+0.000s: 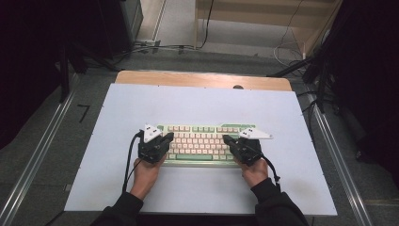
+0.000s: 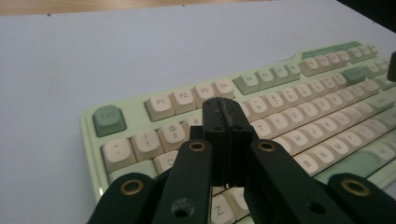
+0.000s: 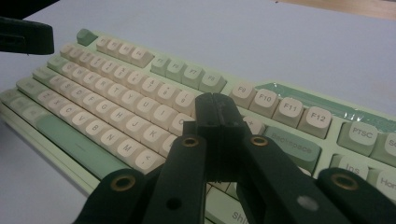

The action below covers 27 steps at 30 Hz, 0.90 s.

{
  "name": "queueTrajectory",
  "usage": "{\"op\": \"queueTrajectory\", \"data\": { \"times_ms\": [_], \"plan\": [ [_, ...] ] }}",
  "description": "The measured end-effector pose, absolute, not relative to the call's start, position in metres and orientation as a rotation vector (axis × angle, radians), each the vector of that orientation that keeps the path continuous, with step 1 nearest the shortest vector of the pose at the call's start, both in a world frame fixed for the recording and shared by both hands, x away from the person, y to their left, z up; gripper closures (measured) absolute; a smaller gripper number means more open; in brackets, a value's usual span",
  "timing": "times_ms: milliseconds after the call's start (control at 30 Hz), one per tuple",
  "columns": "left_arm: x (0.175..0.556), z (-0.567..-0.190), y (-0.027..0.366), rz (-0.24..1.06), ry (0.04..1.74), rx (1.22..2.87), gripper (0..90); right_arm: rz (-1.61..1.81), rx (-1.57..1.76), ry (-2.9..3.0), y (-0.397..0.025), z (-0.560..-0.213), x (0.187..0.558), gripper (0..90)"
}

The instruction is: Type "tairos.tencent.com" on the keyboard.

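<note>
A pale green keyboard (image 1: 200, 143) with cream and green keys lies on the white table cover. My left gripper (image 1: 168, 137) hovers over the keyboard's left end, jaws shut with nothing between them. In the left gripper view the closed tips (image 2: 224, 114) sit above the number row of the keyboard (image 2: 299, 107). My right gripper (image 1: 227, 140) is over the keyboard's right part, also shut and empty. In the right gripper view its closed tips (image 3: 215, 109) hang above the keys left of Backspace on the keyboard (image 3: 116, 107). I cannot tell whether either tip touches a key.
The white cover (image 1: 197, 103) spreads wide around the keyboard, with a wooden table edge (image 1: 202, 78) at the back. Metal rails (image 1: 42, 150) run along both sides. Cables and dark stands (image 1: 320, 70) sit on the floor beyond.
</note>
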<state>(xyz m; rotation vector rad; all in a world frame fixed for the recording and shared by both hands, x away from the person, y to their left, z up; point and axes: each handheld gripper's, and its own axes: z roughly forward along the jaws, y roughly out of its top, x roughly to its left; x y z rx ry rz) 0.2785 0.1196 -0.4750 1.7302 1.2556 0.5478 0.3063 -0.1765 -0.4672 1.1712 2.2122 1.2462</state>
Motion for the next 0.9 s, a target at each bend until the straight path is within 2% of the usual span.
{"op": "queueTrajectory", "data": {
  "times_ms": [900],
  "plan": [
    [0.299, -0.482, 0.085, 0.462, 1.199, 1.816, 90.0, 1.252, 1.177, 2.204, -0.177, -0.467, 0.306, 88.1]
  ]
}}
